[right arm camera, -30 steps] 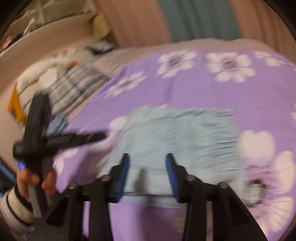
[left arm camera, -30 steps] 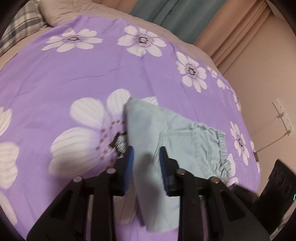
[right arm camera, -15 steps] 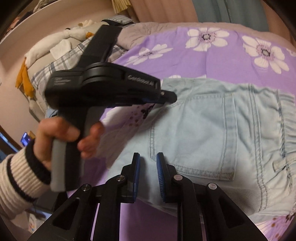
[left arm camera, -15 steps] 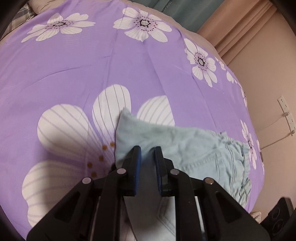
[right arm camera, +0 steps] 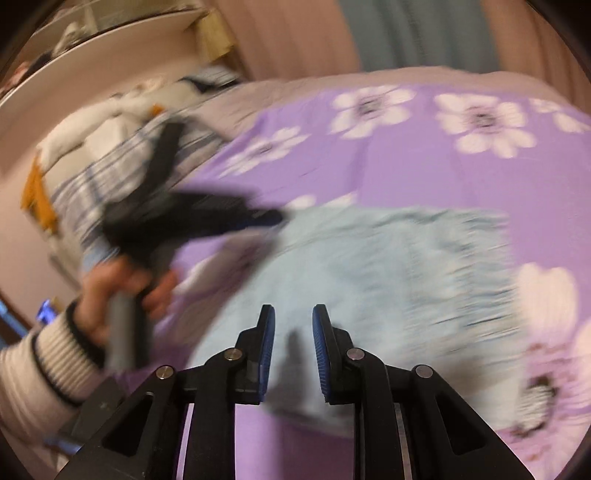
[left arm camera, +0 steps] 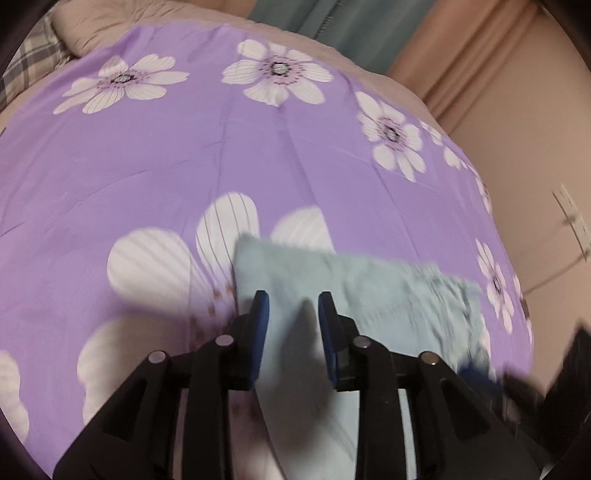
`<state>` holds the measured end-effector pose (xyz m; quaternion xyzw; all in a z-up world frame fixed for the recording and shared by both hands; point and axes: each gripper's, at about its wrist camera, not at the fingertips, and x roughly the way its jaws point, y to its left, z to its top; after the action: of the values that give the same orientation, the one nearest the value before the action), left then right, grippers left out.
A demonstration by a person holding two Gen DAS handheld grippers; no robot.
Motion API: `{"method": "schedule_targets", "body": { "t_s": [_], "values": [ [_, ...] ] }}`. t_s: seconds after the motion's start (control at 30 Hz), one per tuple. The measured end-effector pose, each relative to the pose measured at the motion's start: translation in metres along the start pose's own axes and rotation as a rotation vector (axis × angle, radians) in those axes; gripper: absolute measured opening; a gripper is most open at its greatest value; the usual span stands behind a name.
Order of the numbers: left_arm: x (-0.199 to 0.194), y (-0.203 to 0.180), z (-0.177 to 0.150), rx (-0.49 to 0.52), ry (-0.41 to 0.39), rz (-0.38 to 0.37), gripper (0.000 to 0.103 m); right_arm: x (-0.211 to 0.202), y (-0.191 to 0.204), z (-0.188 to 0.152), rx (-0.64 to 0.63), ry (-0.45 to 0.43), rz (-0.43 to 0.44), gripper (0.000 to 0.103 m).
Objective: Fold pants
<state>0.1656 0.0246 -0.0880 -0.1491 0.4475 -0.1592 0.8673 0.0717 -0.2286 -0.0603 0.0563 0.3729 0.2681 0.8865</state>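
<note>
Light blue folded pants (left arm camera: 369,295) lie flat on the purple flowered bedspread (left arm camera: 184,155). They also show in the right wrist view (right arm camera: 388,273), blurred. My left gripper (left arm camera: 293,302) is open and empty, raised above the folded edge of the pants. It also shows in the right wrist view (right arm camera: 273,218), held in a hand at the left. My right gripper (right arm camera: 293,314) is open and empty above the near edge of the pants.
A plaid blanket and white soft things (right arm camera: 110,155) lie at the bed's left side. Curtains (left arm camera: 332,22) hang behind the bed. A wall socket with a cable (left arm camera: 572,221) is at the right. A dark object (left arm camera: 569,369) stands at the lower right.
Both grippers were nearly shut low on the pants half a second ago. Both have opened and lifted back off the cloth, and the pants stay folded on the bed.
</note>
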Motion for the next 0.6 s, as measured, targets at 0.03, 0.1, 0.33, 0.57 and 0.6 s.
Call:
{"method": "schedule_targets", "body": {
  "t_s": [0.03, 0.1, 0.33, 0.57, 0.6],
  "values": [
    [-0.005, -0.004, -0.008, 0.012, 0.001, -0.001, 0.030, -0.003, -0.010, 0.004, 0.019, -0.006, -0.059, 0.021],
    [-0.015, -0.012, -0.025, 0.039, 0.006, -0.020, 0.031, -0.008, -0.022, 0.006, 0.034, -0.017, -0.144, 0.021],
    [-0.018, -0.033, -0.081, 0.143, 0.062, -0.002, 0.029, -0.019, -0.029, -0.008, 0.003, -0.015, -0.273, 0.021],
    [-0.029, -0.028, -0.103, 0.121, 0.051, 0.005, 0.032, -0.018, -0.041, -0.023, 0.020, 0.022, -0.268, 0.021],
    [-0.033, -0.025, -0.104, 0.105, 0.051, -0.004, 0.033, -0.022, -0.042, -0.024, 0.030, 0.025, -0.261, 0.021]
  ]
}}
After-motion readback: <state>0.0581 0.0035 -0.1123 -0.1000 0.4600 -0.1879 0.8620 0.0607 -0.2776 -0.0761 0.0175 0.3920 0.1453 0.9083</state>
